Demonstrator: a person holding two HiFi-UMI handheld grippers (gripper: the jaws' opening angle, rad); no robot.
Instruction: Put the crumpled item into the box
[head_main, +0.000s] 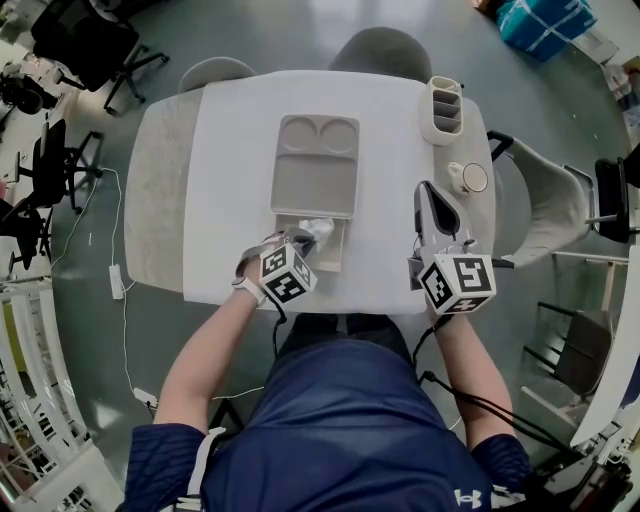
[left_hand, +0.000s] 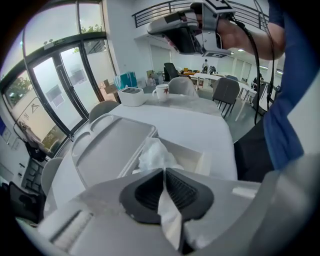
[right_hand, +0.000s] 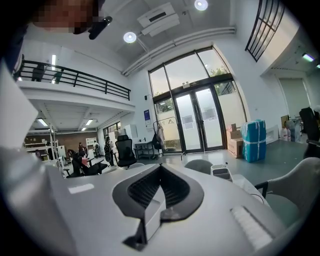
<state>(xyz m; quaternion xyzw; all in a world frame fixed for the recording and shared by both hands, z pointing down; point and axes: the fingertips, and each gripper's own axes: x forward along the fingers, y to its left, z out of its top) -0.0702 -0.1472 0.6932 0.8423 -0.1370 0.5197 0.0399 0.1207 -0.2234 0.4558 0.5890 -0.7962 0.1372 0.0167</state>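
Holding: left gripper (left_hand: 164, 175) pinches the crumpled tissue (left_hand: 154, 156) over the box (left_hand: 196, 159).
Right gripper (right_hand: 160, 170): closed, empty.
Tip: lower inside the walls before releasing.

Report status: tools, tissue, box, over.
Left tool shut on tissue, over the open box. Right tool shut, empty, off to the side. Tray behind the box, not in the way.

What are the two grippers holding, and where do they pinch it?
The left gripper pinches the crumpled tissue by one end; the rest sticks out ahead. The right gripper holds nothing.
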